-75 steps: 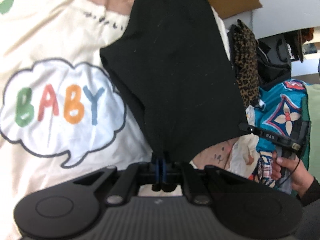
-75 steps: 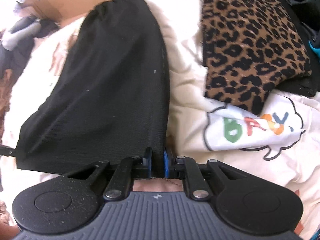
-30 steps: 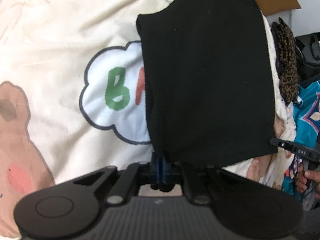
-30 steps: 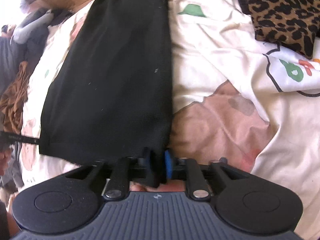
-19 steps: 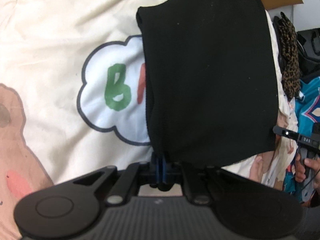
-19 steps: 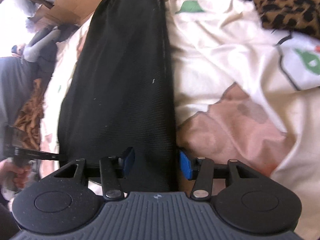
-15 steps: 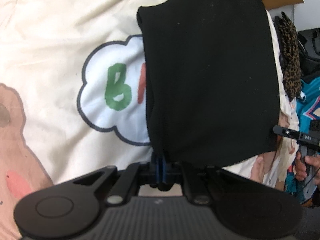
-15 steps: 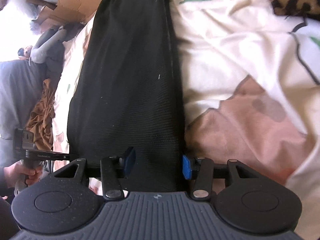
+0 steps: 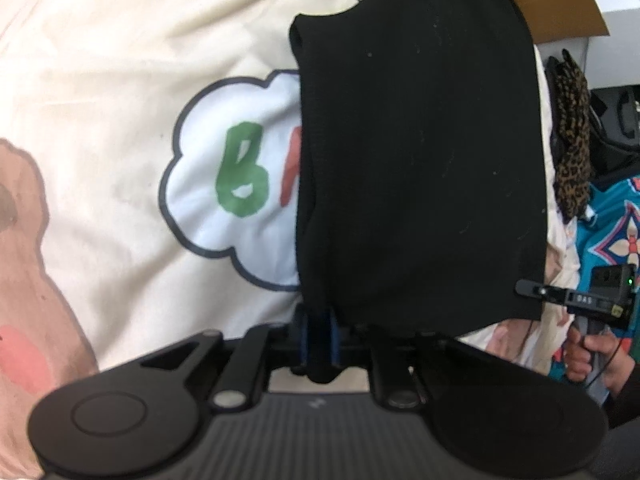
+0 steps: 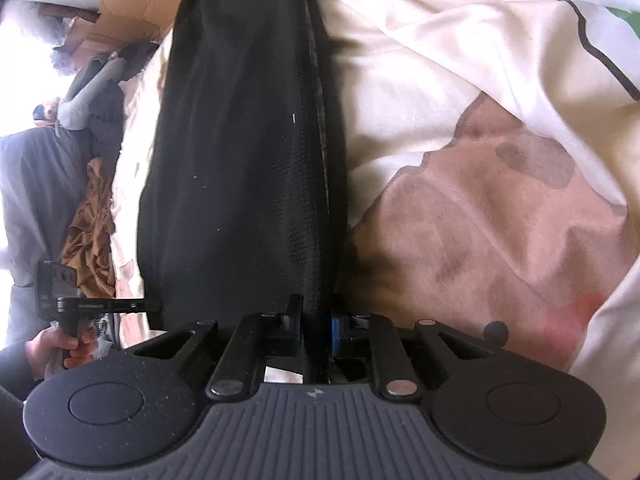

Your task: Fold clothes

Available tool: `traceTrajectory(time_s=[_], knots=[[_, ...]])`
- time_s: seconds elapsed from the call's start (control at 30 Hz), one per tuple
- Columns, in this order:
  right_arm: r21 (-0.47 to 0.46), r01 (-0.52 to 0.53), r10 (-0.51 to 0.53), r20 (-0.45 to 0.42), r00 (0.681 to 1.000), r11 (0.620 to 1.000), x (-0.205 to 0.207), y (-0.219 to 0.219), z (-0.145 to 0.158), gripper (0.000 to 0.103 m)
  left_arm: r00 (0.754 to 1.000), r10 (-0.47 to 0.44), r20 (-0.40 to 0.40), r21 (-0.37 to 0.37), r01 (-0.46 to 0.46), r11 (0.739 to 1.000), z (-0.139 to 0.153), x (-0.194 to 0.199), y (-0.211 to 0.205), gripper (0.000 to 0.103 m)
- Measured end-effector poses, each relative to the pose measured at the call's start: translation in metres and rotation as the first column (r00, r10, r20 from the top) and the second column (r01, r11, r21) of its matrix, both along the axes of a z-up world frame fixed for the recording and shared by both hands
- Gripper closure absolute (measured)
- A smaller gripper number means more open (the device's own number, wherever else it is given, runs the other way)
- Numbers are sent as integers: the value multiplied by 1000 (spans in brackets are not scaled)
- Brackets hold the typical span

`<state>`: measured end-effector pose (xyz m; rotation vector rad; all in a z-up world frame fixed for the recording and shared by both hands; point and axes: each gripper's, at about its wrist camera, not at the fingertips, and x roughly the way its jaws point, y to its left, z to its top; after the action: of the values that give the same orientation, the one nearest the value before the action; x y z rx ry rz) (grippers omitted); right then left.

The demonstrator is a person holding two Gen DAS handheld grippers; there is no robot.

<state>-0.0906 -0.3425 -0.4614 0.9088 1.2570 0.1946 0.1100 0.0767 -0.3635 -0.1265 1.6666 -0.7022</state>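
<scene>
Pinching the ribbed black garment [image 9: 420, 168], each hand-held gripper [image 9: 319, 336] [image 10: 316, 330] clamps a near corner, right jaws just closed.

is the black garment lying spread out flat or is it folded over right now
Folded over. The black garment shows a doubled, layered edge along its left side above the left hand-held gripper, and it lies as a narrow band on the bedsheet.

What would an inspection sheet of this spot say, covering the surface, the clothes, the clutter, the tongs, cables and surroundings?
Surface: cream printed bedsheet, wrinkled.
Job's things: black garment stretched between both tongs.
Clutter: leopard-print cloth, teal patterned fabric, brown cloth.
Tongs: left tongs pinch one near corner; right tongs, jaws just closing, clamp the other.
Cables: thin wire by the hand.
Surroundings: cardboard.
</scene>
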Motion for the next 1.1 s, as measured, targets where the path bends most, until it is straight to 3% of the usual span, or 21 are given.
traceTrajectory(time_s=[0.1, 0.27, 0.37, 0.5, 0.53, 0.67, 1.1], knots=[[8, 6, -6, -3, 1000, 1000, 3, -1, 2, 90, 1000, 9, 2, -20, -9, 1000, 0, 0, 1, 84], [18, 32, -31, -20, 999, 999, 2, -4, -1, 88, 1000, 17, -2, -36, -17, 999, -4, 0, 0, 84], [62, 98, -95, -51, 994, 993, -2, -7, -5, 87, 999, 44, -25, -54, -45, 998, -7, 0, 2, 84], [38, 89, -87, -44, 995, 995, -4, -5, -2, 92, 998, 46, -47, -57, -49, 997, -8, 1, 3, 95], [35, 90, -88, -44, 995, 995, -3, -4, 0, 97, 998, 38, -53, -63, -42, 997, -7, 0, 2, 96], [21, 89, -88, -46, 995, 996, -1, -3, 10, 100, 999, 10, -37, -60, -12, 998, 0, 3, -2, 97], [-23, 77, -75, 98, 992, 997, -10, -4, 79, 101, 998, -53, 27, -79, 55, 995, 63, 4, 1, 98]])
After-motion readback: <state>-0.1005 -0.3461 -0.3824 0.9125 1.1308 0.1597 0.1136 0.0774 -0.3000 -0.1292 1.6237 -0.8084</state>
